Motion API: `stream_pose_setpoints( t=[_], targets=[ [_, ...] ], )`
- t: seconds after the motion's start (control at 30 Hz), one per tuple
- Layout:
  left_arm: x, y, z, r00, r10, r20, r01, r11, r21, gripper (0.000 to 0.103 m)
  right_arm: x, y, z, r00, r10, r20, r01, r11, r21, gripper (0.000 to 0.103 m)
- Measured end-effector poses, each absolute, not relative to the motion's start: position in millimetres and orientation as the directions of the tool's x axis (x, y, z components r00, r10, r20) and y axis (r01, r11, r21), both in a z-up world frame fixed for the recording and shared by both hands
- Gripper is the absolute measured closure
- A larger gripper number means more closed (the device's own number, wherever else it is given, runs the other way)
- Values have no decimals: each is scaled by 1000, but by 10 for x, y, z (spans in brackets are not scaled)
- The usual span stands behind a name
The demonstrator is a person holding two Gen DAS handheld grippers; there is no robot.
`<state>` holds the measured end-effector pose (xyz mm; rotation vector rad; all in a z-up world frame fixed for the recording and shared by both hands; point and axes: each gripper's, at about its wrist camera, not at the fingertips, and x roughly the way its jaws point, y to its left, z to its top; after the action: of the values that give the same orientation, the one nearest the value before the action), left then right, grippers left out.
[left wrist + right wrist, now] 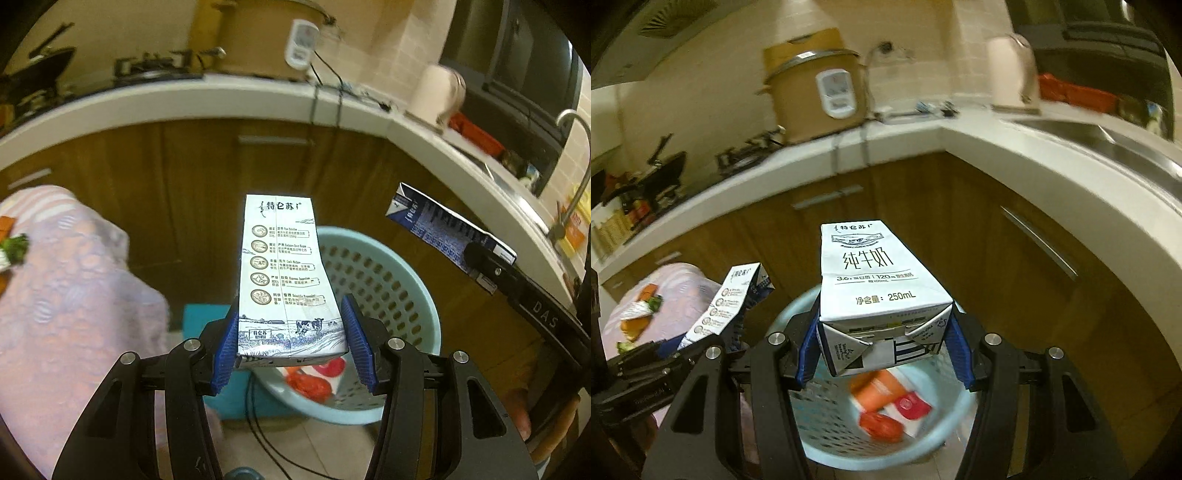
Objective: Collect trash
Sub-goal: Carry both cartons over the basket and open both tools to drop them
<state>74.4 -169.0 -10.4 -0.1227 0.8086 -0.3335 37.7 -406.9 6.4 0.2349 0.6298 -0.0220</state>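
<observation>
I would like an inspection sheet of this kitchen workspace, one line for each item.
Surface: white countertop above brown wooden cabinets; pale tiled floor below.
Job's things: light blue perforated plastic basket on the floor, holding red and orange wrappers; two white and blue milk cartons, one in the left gripper, one in the right gripper.
Clutter: pink patterned cloth with food scraps.
Grippers: left gripper and right gripper each shut on a carton over the basket.
Cables: black cable on the floor; cords hanging over the counter edge.
Surroundings: beige rice cooker, steel sink, faucet.
</observation>
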Motion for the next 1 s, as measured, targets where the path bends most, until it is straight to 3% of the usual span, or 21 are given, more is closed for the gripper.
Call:
stream_pose_setpoints(
  t=[0.23,0.37,1.0],
  targets=[
    [945,-1891,-446,550,-359,-754,255,932,-258,51,456,-4279,-315,737,28,-675,167,961,222,48],
    [997,-1852,-470,544,-348,-764,230,937,-263,42,505,-4320,-387,712,35,-701,179,957,229,47],
    [683,-1205,-68,654,-311,-690,149,947,-286,42,455,-3848,-50,760,99,-642,72,969,235,46]
  ],
)
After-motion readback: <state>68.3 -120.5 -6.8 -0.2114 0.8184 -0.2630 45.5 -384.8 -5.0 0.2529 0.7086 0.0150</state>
